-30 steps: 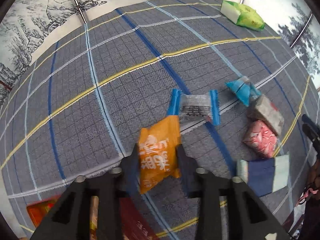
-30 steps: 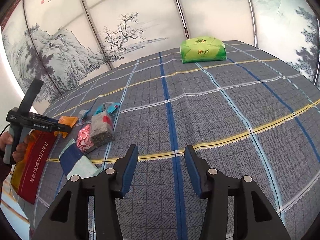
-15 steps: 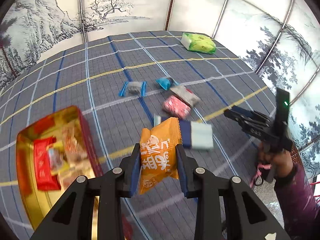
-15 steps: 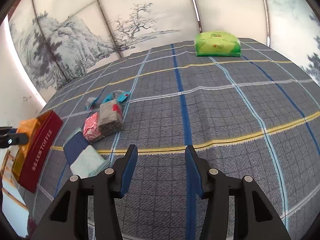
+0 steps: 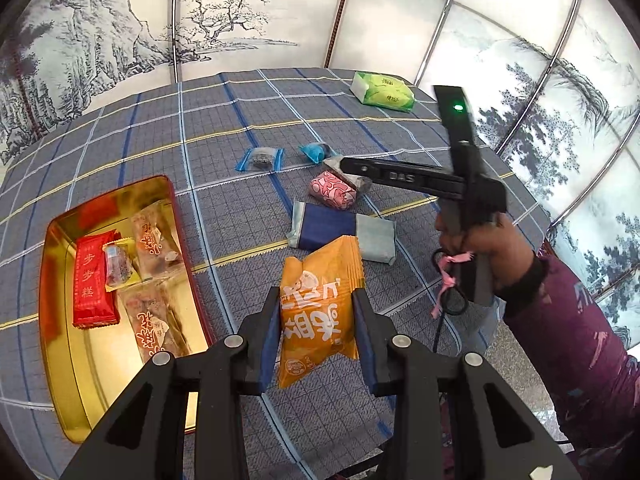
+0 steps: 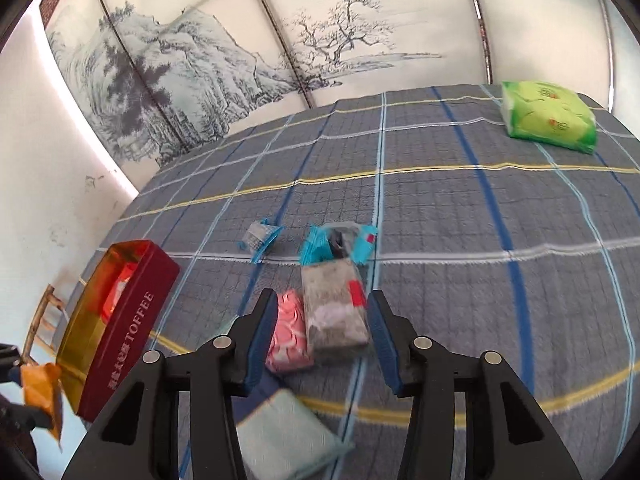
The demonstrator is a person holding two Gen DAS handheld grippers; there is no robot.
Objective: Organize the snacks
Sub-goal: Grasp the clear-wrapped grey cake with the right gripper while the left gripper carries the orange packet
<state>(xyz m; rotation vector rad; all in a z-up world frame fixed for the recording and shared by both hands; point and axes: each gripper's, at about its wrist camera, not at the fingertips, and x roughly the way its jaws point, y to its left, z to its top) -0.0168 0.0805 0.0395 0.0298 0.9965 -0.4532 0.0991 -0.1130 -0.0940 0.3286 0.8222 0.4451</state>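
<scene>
Orange foil, crinkled and printed with white characters, fills the middle of the left wrist view: the orange snack packet (image 5: 318,312) is pinched upright between the blue pads of the left gripper (image 5: 316,332), whose jaws are closed onto its sides. It hangs in the air above the plaid tablecloth (image 5: 140,160), just right of the gold-lined tin (image 5: 60,380).

That tin is a rounded rectangle with a shiny gold interior. Inside lie a flat red packet (image 5: 93,280), a small clear-wrapped sweet (image 5: 117,266) and translucent wrappers with red print (image 5: 154,236). Only the right wrist view shows its outer wall, dark red and lettered TOFFEE (image 6: 128,340).

The right gripper (image 6: 322,336) stands open with nothing between its pads. It hovers over a grey, matt, pillow-shaped packet with a red patch (image 6: 336,308) and a pink patterned sweet (image 6: 286,336) touching its left side. Beyond these lie a bright blue twisted wrapper (image 6: 320,246) and a small clear sweet with blue ends (image 6: 260,236). A flat navy and pale-green pouch (image 5: 340,228) lies nearest the tin side of the cluster.

A soft green tissue pack (image 6: 548,116) sits well apart at the far edge. The left view alone shows the person's right hand (image 5: 476,236) and purple sleeve (image 5: 568,340).
</scene>
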